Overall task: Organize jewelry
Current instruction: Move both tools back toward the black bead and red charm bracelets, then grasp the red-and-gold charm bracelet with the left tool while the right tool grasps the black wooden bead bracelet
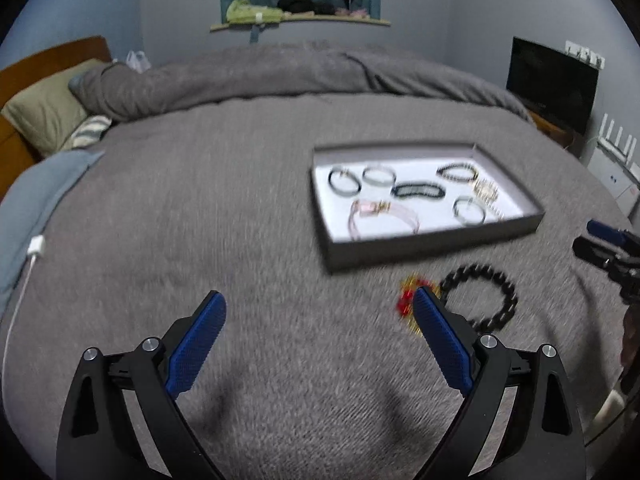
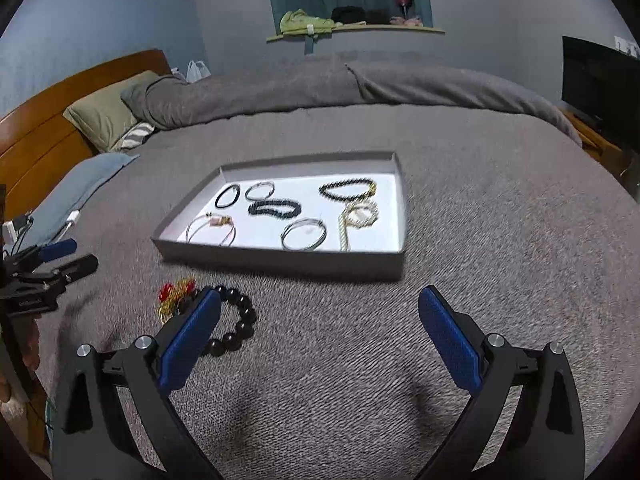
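A shallow grey tray [image 1: 432, 246] [image 2: 280, 260] with a white floor lies on the grey bedspread and holds several bracelets and bangles. In front of it on the blanket lie a black large-bead bracelet [image 1: 508, 292] [image 2: 244, 320] and, touching it, a small red and gold piece [image 1: 406, 300] [image 2: 174, 296]. My left gripper [image 1: 319, 298] [image 2: 84, 254] is open and empty; its right finger partly hides the red and gold piece. My right gripper [image 2: 320, 295] [image 1: 586, 236] is open and empty too, and its left finger covers part of the bead bracelet.
A rolled grey duvet [image 2: 320, 84] runs across the far side of the bed. Pillows [image 1: 44, 120] and a wooden headboard [image 2: 48, 128] are at the left. A white charger with its cable [image 1: 36, 248] lies at the left edge. A dark screen [image 1: 552, 84] stands at the right.
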Motion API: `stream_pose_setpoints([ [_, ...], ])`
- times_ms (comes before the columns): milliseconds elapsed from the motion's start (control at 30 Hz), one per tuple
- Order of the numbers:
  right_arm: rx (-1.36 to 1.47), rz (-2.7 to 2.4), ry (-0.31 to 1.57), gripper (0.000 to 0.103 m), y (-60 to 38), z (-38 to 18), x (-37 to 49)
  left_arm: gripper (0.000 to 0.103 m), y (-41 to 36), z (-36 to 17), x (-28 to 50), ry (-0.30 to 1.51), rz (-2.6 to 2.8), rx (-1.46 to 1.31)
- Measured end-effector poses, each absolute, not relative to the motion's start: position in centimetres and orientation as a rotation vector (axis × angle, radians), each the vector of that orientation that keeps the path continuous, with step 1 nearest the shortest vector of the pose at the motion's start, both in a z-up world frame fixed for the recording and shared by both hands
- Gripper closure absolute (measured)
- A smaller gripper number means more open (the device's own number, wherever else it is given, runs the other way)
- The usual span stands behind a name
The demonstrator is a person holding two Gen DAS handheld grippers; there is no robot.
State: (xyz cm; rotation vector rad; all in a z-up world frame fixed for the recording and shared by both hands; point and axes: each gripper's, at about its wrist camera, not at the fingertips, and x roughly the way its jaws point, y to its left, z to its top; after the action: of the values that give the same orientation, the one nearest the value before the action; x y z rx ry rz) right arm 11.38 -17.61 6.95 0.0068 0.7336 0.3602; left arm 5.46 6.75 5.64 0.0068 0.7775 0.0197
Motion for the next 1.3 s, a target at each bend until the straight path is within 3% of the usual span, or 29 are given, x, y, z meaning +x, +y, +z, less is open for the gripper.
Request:
stream_pose_setpoints([
  [433, -0.038, 0.423, 0.795, 0.007, -14.0, 3.8, 11.7, 0.009, 5.5, 2.3, 5.6, 0.819, -0.003, 0.033],
  [733, -0.019, 0.486, 0.877, 0.054, -11.6, 2.0, 13.6, 0.009, 4.6, 1.6, 6.1, 0.823, -0.032, 0.044],
  [833, -0.011, 0.498, 0.901, 0.059, -11.2, 1.3, 13.9, 0.009, 4.5, 1.4, 6.2, 0.826, -0.034, 0.049],
  [933, -0.007, 0.508, 0.899, 0.081, -11.2, 1.2, 13.9, 0.009, 4.4, 1.4, 6.4, 0.825, -0.049, 0.041],
  [1033, -0.007, 0.513, 0.892, 0.089, -11.3, 1.2, 13.7, 0.009, 4.1, 1.3, 6.8, 0.828, -0.066, 0.032],
  [1167, 0.007, 0.511, 0.869, 0.089, -12.3, 1.8, 13.3, 0.014, 3.5, 1.3, 7.2, 0.823, -0.098, 0.021],
  [1200, 0.003, 0.509, 0.862, 0.089, -12.6, 2.0, 13.1, 0.017, 3.3, 1.4, 7.4, 0.823, -0.11, 0.02],
  [1300, -0.011, 0.484, 0.844, 0.089, -14.2, 2.4, 12.6, 0.039, 2.9, 1.5, 7.8, 0.838, -0.156, 0.02],
])
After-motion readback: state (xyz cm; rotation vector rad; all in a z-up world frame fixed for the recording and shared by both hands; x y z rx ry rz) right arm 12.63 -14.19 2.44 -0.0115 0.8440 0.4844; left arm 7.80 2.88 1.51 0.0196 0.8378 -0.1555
